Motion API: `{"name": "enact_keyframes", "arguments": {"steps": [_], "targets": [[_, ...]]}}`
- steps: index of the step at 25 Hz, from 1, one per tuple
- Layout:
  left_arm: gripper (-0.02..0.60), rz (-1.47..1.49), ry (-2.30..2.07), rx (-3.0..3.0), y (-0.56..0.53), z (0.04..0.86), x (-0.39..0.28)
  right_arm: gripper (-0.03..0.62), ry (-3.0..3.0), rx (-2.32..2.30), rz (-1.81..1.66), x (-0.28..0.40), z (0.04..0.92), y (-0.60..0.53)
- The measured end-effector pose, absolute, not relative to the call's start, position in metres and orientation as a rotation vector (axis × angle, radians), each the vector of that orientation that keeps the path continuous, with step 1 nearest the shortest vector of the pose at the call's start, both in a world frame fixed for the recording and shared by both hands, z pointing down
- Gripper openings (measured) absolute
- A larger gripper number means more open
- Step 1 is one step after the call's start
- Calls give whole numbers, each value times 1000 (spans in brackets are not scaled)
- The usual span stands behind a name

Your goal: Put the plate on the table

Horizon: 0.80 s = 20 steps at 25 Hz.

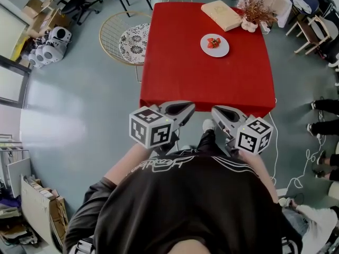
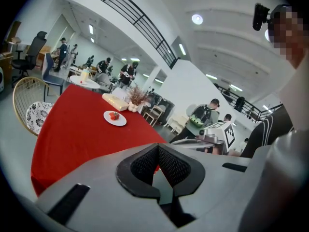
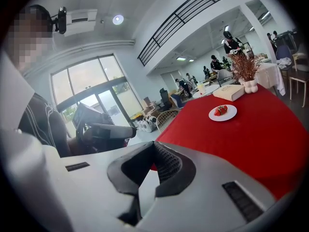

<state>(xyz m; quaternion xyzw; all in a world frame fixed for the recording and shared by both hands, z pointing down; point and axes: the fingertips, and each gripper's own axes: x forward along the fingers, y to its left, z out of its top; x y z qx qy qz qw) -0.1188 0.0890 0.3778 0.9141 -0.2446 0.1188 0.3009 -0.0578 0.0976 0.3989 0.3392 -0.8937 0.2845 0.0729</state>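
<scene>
A white plate (image 1: 214, 45) with red strawberries on it rests on the red table (image 1: 180, 73), toward the far right. It also shows as the plate (image 2: 115, 118) in the left gripper view and the plate (image 3: 222, 112) in the right gripper view. Both grippers hang side by side in front of the person's chest, just off the table's near edge and well short of the plate. The left gripper (image 1: 188, 108) (image 2: 158, 151) is shut and empty. The right gripper (image 1: 216, 110) (image 3: 153, 151) is shut too, with nothing between its pads.
A pale flat box (image 1: 222, 14) and a vase of dried twigs (image 1: 253, 9) stand at the table's far edge. A wire chair with a patterned cushion (image 1: 130, 38) sits at the table's left. People's feet (image 1: 320, 115) and a white cable (image 1: 304, 165) lie to the right.
</scene>
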Motion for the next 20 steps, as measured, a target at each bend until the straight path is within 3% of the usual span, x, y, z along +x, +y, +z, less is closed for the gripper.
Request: {"name": "enact_keyframes", "arguments": {"steps": [20], "targets": [[6, 368, -598, 2437, 96, 392, -111, 6, -2658, 1079, 872, -51, 409, 106]]}}
